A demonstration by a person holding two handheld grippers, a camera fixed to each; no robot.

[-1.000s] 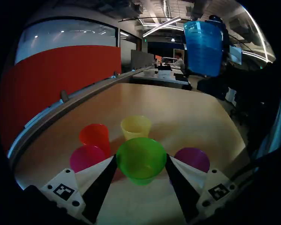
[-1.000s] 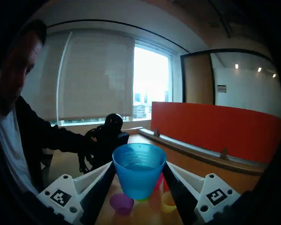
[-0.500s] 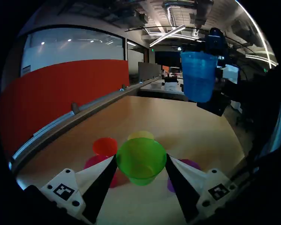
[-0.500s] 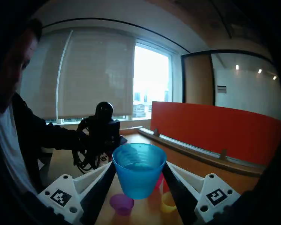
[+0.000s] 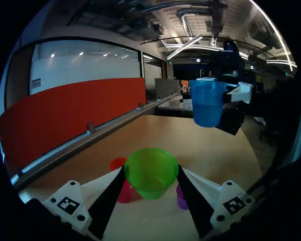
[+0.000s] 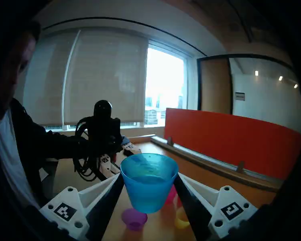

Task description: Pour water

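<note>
The left gripper (image 5: 149, 170) is clamped on a green translucent plastic cup (image 5: 151, 180): both fingers press on its sides, and the cup sits upright between them with its mouth open toward the camera. Below the fingers, on the light wooden table (image 5: 206, 148), a small red plastic cup (image 5: 116, 163) peeks out just left of the green cup, a pink plastic cup (image 5: 125, 193) stands under the left finger, and a purple plastic cup (image 5: 182, 198) stands under the right finger. Ahead and up to the right, well apart from the green cup, hangs a blue translucent plastic cup.

In the right gripper view, the right gripper (image 6: 149, 180) is closed on that blue translucent plastic cup (image 6: 149, 188), one finger against each side. The cup is upright and water shows through its wall, filling the lower part. Beneath it on the table stand the purple cup and a yellow plastic cup (image 6: 182, 219). Beyond and to the left, a person's dark sleeve (image 6: 50, 144) reaches toward the other gripper.
</note>
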